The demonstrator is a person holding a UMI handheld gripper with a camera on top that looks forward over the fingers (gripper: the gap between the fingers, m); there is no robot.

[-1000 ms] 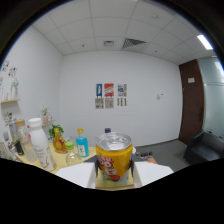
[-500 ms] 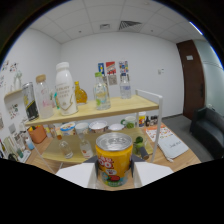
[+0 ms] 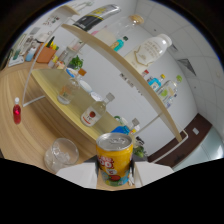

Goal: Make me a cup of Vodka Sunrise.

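An orange-yellow drink can [image 3: 115, 157] with a silver top sits between my two white fingers [image 3: 75, 176], which press on its sides; my gripper [image 3: 114, 176] is shut on it and holds it above the wooden table. A clear empty glass [image 3: 61, 153] stands on the table just left of the can. A clear bottle with a round red-and-white label [image 3: 93, 113] stands beyond the glass. A small red bottle [image 3: 17, 111] stands further left on the table. The view is strongly tilted.
A wooden shelf [image 3: 115, 57] runs above the table [image 3: 30, 135], carrying a large white bottle [image 3: 150, 50] and several other bottles. More glasses and small bottles [image 3: 67, 92] stand under the shelf. A white wall and a dark door [image 3: 180, 145] lie beyond.
The view has rolled sharply and dropped toward the table with the can still held. The empty glass and the labelled bottle have come into sight close to the can.
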